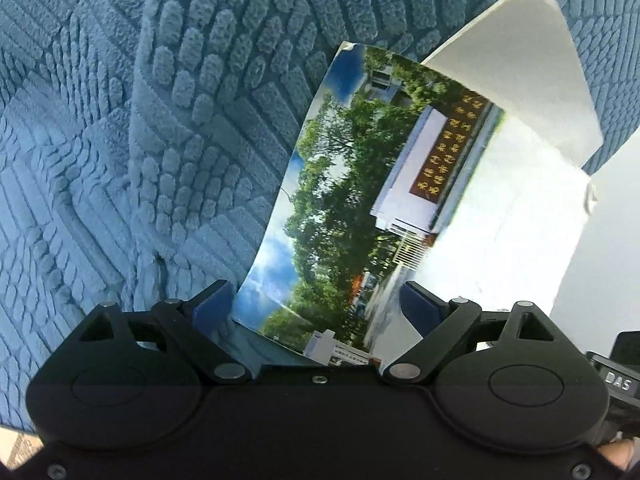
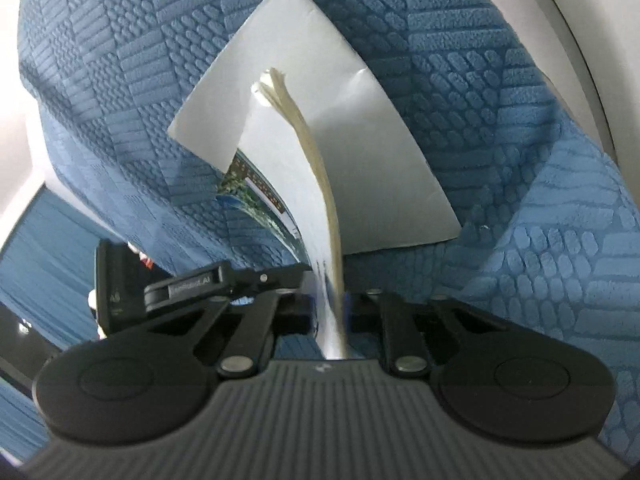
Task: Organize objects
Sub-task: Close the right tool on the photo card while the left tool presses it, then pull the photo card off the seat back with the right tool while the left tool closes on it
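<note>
A thin booklet with a glossy photo cover [image 1: 360, 200] of trees, sky and a building stands on edge over a blue textured mat [image 1: 140, 140]. A white sheet [image 1: 532, 60] lies behind it. My left gripper [image 1: 318, 304] is open, its blue pads on either side of the cover's lower edge, apart from it. In the right wrist view my right gripper [image 2: 330, 308] is shut on the booklet's cream page edges [image 2: 316, 160], seen edge-on, with the photo cover [image 2: 256, 192] curving left. The white sheet [image 2: 380, 160] lies flat behind.
The blue mat [image 2: 520, 160] is rumpled, with a fold raised at the right. A white surface [image 2: 600, 20] shows past the mat's far right edge. The left gripper's black body [image 2: 168, 288] sits close at the left of the right wrist view.
</note>
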Demonstrator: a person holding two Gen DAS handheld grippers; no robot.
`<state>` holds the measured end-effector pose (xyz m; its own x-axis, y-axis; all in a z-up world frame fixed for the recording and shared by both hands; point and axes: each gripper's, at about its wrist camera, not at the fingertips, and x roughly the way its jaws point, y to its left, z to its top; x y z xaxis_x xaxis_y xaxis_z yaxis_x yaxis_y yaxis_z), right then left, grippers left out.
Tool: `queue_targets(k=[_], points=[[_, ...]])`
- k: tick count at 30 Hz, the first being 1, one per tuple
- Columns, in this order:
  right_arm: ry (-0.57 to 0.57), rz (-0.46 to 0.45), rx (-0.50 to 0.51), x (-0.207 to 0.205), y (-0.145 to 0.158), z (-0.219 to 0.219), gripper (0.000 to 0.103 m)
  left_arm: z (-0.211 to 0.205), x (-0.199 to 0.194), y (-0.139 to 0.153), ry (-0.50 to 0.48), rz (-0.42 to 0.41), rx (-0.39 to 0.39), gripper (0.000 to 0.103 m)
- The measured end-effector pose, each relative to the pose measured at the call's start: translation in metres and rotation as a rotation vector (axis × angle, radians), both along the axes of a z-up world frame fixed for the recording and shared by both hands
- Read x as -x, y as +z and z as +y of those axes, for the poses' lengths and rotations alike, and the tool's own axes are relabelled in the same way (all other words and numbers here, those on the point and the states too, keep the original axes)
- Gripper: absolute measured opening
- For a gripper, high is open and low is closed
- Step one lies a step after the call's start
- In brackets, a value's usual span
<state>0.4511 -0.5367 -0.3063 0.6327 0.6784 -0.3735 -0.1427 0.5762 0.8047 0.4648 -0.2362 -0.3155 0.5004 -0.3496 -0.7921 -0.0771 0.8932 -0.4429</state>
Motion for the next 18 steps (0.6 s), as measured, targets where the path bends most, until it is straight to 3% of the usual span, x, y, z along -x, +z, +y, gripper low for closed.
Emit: queue_targets(k=[5,11,15,17,18], points=[[-0.018,0.013,-0.009,0.003,0.007,0.010,0.006,0.008,0.021,0.017,0.041,-0.011,0.073,0.090],[-0.062,0.042,-0.024,0.024,0.018,0.021,0.005,0.014,0.065,0.038,0.064,-0.004,0.270,0.089],[-0.128,0.073,-0.046,0.047,0.023,0.022,0.005,0.006,0.103,0.049,0.060,-0.005,0.301,0.089],[-0.161,0.096,-0.065,0.057,0.023,0.024,0.006,0.024,0.104,0.049,0.071,0.008,0.336,0.089],[-0.175,0.103,-0.071,0.062,0.024,0.026,0.006,0.009,0.097,0.045,0.074,0.018,0.354,0.088]])
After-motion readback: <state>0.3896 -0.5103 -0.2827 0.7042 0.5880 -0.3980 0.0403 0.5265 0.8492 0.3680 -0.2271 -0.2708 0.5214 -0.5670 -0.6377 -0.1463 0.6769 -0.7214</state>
